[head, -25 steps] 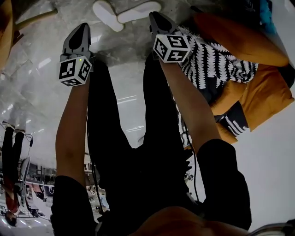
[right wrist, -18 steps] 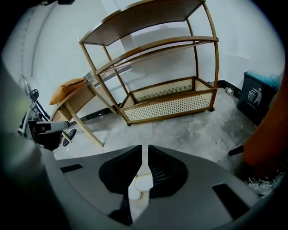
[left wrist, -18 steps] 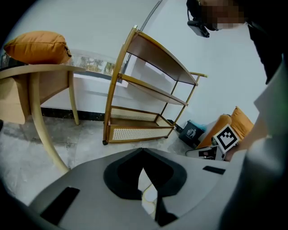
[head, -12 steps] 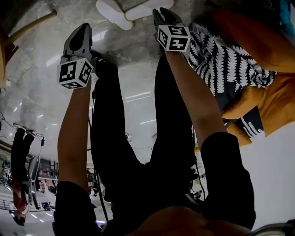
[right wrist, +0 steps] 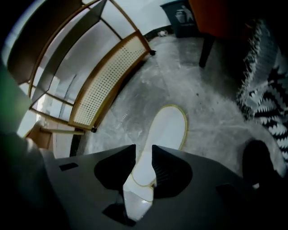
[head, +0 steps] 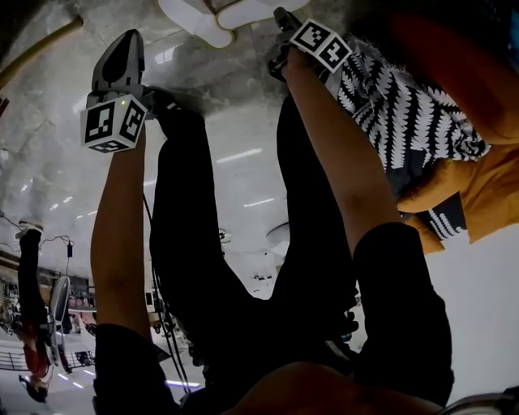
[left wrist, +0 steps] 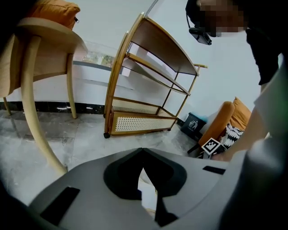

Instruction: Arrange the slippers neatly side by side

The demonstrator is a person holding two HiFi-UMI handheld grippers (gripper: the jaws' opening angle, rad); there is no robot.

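I read the right claw (right wrist: 143,152) as nearer: its jaws have just opened and stand apart on nothing, the white slipper (right wrist: 167,126) lies on the floor (right wrist: 211,112) dead ahead, long axis along my approach, and the left claw (left wrist: 143,151) is closed, empty.

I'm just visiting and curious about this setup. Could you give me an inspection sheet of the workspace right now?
Surface: glossy grey marbled floor.
Job's things: two white slippers lying in a V, not parallel.
Clutter: black-and-white patterned cushion on orange armchair.
Claws: left claw shut, empty; right claw just opened, one slipper showing in its gap, ungripped.
Cables: thin cable beside the person's leg.
Surroundings: wooden shelf rack, dark bin.
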